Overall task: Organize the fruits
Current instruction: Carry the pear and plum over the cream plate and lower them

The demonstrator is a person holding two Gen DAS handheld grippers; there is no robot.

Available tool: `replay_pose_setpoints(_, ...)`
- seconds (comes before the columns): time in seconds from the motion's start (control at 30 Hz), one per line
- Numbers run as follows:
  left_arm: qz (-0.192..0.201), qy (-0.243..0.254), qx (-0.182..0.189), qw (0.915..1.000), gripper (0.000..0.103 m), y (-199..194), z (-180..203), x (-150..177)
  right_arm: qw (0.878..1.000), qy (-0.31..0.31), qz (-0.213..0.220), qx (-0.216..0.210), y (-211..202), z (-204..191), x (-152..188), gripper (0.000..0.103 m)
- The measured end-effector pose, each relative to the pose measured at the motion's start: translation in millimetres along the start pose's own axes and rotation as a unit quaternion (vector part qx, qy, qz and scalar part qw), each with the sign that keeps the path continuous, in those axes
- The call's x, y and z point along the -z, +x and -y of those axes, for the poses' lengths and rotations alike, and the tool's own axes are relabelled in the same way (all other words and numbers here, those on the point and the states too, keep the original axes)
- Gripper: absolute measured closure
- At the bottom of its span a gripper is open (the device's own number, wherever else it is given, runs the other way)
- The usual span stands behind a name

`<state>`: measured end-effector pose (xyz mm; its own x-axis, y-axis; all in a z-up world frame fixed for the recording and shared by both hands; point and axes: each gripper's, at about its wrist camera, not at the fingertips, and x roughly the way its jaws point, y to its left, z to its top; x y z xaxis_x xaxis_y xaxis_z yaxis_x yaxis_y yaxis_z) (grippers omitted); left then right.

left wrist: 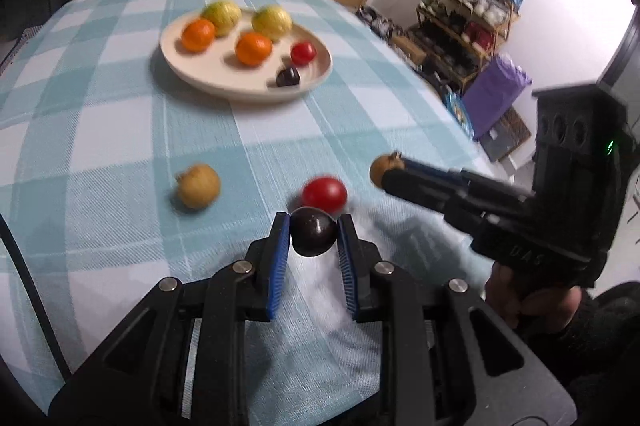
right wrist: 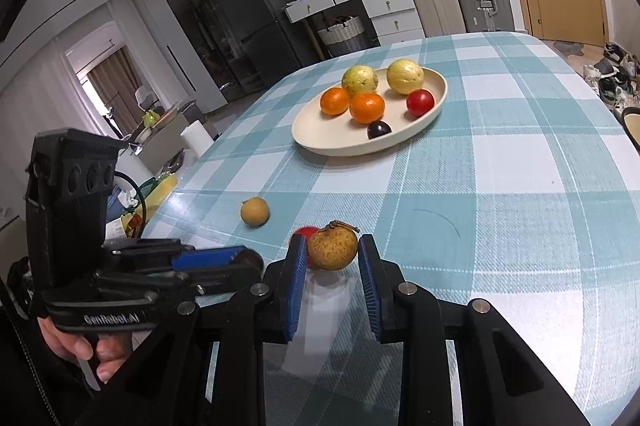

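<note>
Plum point(left wrist: 313, 236) sitting clamped between left gripper point(left wrist: 313, 232) pads, just nearer than tomato point(left wrist: 324, 195), well short of plate point(left wrist: 224, 82). Longan point(right wrist: 333, 249) being pinched by right gripper point(right wrist: 333, 253), stem pointing up, also well short of plate. Second longan point(left wrist: 198, 186) lying loose left of tomato.

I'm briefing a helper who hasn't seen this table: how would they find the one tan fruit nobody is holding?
Start at the round cream plate of fruit on the blue-and-white checked tablecloth, then look to the near side of the table. The loose round tan fruit lies alone on the cloth, left of the small red tomato. Unlike the speckled tan fruit, no fingers grip it.
</note>
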<state>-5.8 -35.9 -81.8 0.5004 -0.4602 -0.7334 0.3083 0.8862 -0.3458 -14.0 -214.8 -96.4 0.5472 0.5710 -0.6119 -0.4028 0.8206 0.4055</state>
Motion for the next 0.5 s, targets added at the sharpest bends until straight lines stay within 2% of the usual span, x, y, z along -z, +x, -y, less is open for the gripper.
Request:
replay_pose_setpoints(0.2,0.028,-0.007,-0.007,0.9996,0.082,-13,-14,-28,1.000,-0.002,0.008,-0.013,5,-1,-16,0.076)
replay_pose_setpoints(0.5,0.043,-0.035,-0.019,0.9983,0.082,1,-45,-81,0.999,-0.012,0.022,-0.023,21,1,-54,0.076)
